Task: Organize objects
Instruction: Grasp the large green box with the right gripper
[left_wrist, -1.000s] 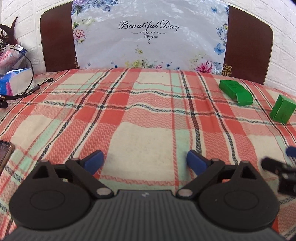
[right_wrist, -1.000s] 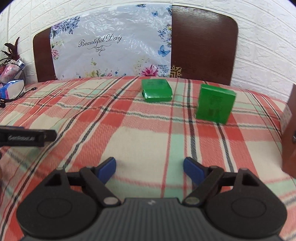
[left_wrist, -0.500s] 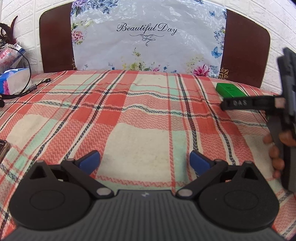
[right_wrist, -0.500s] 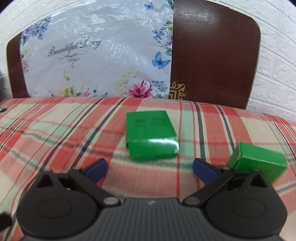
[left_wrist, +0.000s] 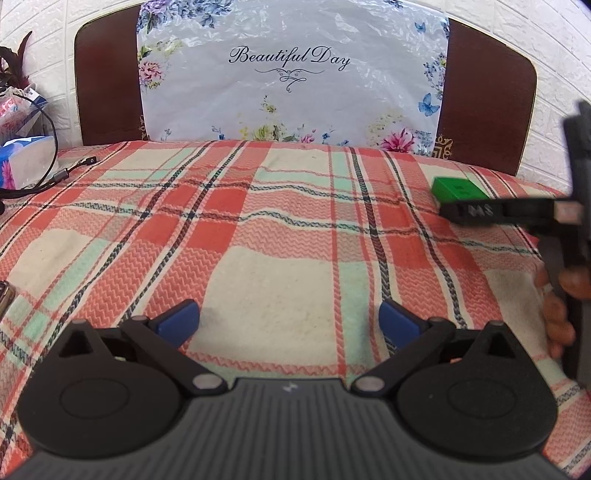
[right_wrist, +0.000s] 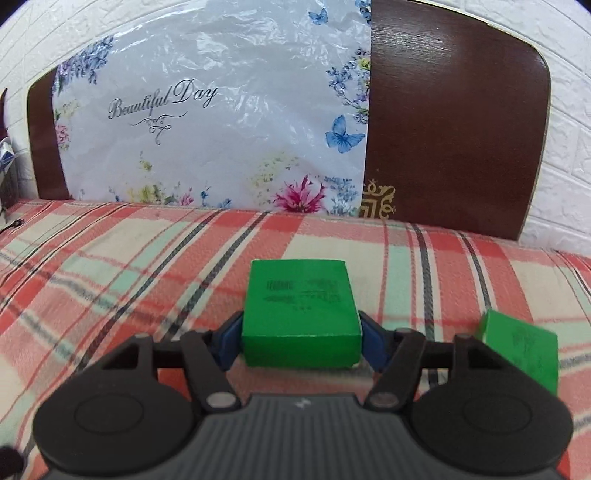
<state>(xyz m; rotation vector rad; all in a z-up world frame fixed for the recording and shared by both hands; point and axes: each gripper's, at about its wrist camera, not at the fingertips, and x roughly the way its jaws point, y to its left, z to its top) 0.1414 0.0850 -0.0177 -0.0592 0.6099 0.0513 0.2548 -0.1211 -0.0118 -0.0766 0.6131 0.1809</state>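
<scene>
Left wrist view: left gripper (left_wrist: 288, 319) low over the plaid cloth (left_wrist: 288, 258), blue fingers well apart, nothing between them. Far right, a flat green box (left_wrist: 456, 188) lying on the cloth near the headboard (left_wrist: 107, 85), partly hidden behind the black bar of the right gripper (left_wrist: 476, 212); fingers of a hand (left_wrist: 557, 306) wrapped round its handle. Tissue pack (left_wrist: 26, 158) and black cable (left_wrist: 44, 177) at the left edge.

Right wrist view: right gripper (right_wrist: 301, 341) astride the flat green box (right_wrist: 301, 314), jaws closing, blue pads at both its sides, seemingly pressing though hard to confirm. Second green box (right_wrist: 524, 345) just beside, to the right, tilted on the cloth. Floral plastic bag (right_wrist: 221, 122) draped over the headboard behind.
</scene>
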